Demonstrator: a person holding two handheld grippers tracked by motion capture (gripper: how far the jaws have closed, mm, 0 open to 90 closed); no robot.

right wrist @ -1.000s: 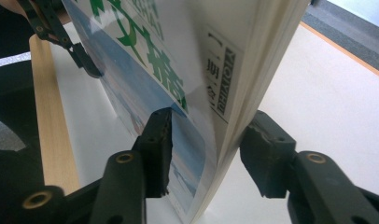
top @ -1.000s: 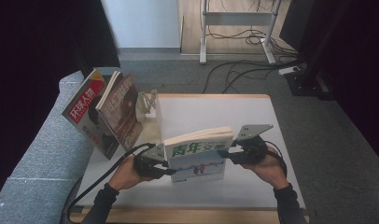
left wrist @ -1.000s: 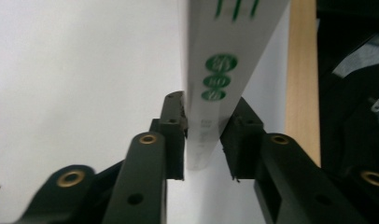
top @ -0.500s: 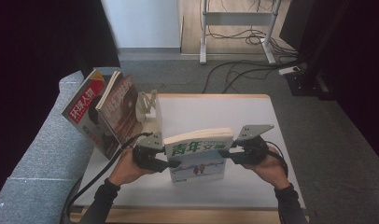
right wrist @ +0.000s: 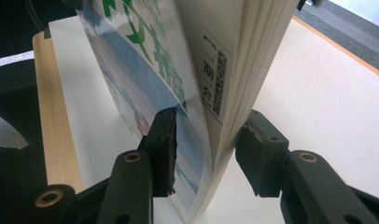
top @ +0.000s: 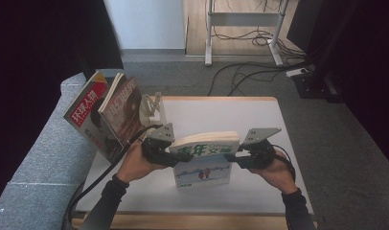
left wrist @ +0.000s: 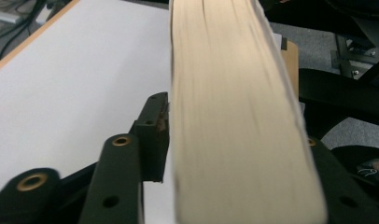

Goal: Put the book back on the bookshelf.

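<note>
A thick magazine (top: 204, 158) stands upright near the middle of the white table (top: 221, 112) — green characters across a pale blue cover, cream page edges on top — its cover facing the table's near edge, bottom edge on the tabletop.

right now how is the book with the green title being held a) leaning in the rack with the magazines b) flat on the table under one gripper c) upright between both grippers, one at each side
c: the book stands upright on the table, with the left gripper and the right gripper clamping its opposite edges.
</note>
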